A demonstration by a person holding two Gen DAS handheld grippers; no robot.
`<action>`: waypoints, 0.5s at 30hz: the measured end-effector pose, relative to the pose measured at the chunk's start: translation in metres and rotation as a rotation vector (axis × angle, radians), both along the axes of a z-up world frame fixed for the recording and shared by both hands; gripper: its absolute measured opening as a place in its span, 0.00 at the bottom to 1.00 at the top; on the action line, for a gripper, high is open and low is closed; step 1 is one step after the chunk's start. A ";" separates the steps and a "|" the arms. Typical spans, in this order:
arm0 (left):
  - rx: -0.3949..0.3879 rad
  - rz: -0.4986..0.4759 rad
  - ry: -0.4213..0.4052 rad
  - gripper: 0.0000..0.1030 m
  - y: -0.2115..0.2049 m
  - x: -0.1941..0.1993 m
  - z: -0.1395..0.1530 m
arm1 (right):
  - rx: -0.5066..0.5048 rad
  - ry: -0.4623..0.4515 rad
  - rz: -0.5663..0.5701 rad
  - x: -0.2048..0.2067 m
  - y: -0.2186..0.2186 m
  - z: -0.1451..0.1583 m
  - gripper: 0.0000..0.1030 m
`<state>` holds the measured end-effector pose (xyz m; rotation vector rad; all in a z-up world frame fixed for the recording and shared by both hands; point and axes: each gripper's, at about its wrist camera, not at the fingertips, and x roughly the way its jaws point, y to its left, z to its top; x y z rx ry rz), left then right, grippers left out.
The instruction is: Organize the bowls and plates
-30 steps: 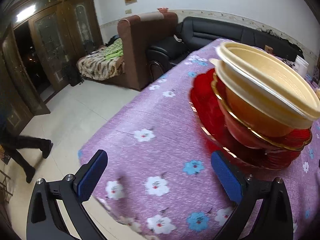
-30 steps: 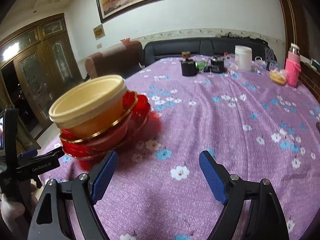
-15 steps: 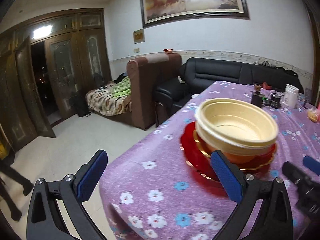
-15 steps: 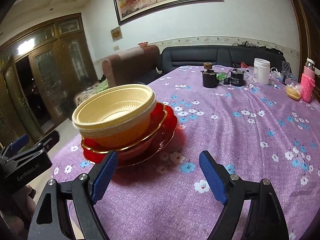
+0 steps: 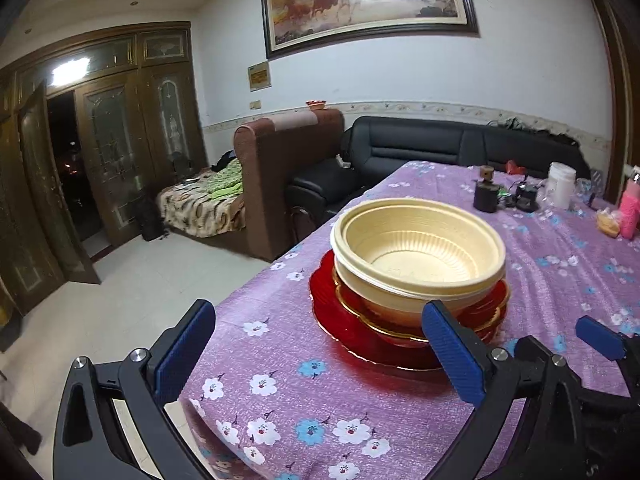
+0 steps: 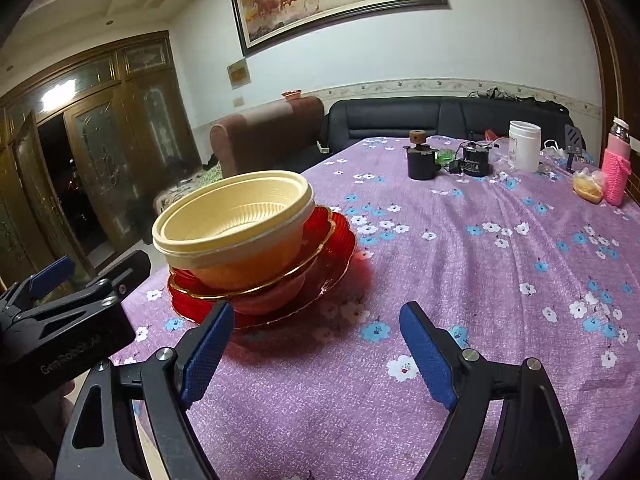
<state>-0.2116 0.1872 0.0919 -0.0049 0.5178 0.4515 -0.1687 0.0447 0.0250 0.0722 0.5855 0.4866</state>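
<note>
Bowls (image 6: 234, 226) are stacked on a red plate (image 6: 340, 256) near the desk (image 6: 480, 280) corner, just beyond both grippers. The left gripper (image 5: 320, 354) and right gripper (image 6: 316, 350) are held with jaws spread, empty. A jar (image 6: 525, 145) is seen far back.

Left wrist view: sits behind the left hand-held gripper (image 5: 320, 344), low at the near corner of the table (image 5: 304, 408), angled down and facing the far wall with the painting (image 5: 368, 0). Stack of bowls and plates (image 5: 416, 264) close, centre-right; the right hand-held gripper's tip (image 5: 600, 338) pokes in at the right edge.

Right wrist view: behind the right hand-held gripper (image 6: 316, 352), same near edge but further right, angled down, facing along the table toward the sofa (image 6: 440, 120). Stack close at left; the left hand-held gripper's body shows at lower left.

Shared: stack, tablecloth, far-end clutter, sofa, painting, wooden doors (image 6: 100, 152).
</note>
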 end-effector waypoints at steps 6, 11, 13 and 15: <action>-0.023 0.008 0.017 1.00 0.000 0.003 -0.002 | 0.007 -0.005 -0.020 -0.001 -0.006 0.000 0.86; -0.010 0.039 0.041 1.00 0.002 0.003 -0.003 | -0.002 0.003 -0.022 -0.005 -0.004 -0.001 0.86; -0.022 0.050 0.047 1.00 0.005 0.001 -0.004 | -0.014 -0.014 -0.019 -0.011 -0.002 0.002 0.86; -0.039 0.053 0.063 1.00 0.009 0.000 -0.006 | -0.023 -0.030 -0.012 -0.016 0.001 0.005 0.86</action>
